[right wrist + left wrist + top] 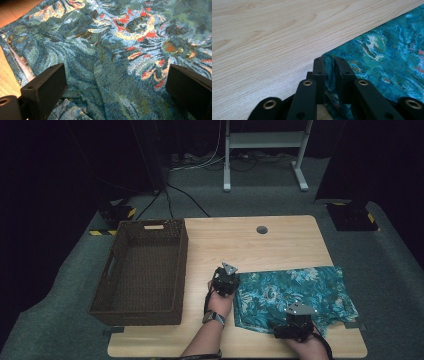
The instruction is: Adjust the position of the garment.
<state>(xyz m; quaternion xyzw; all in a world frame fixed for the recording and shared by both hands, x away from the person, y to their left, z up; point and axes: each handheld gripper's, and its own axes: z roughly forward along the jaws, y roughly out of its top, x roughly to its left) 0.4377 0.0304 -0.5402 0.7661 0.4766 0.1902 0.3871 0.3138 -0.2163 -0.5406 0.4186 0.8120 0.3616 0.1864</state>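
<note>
The cloth (pixel 295 295) lies flat at the table's (pixel 240 240) near right, long axis running left to right. I have my left gripper (pixel 329 65) pinching its left corner; the right gripper (pixel 112 100) hovers wide open over the near edge. Next I'd clamp there, then lift towards the basket (pixel 142 270).

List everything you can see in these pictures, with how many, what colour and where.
table: one, light wood, centre.
basket: one, dark brown wicker, on the table's left side.
cloth: one, teal floral, on the table's right near part.
desk frame: one, white, on the floor behind the table.
left tongs: one, black, pinching the cloth's left edge.
right tongs: one, black, jaws wide apart over the cloth's near edge.
watch: one, on the left wrist.
</note>
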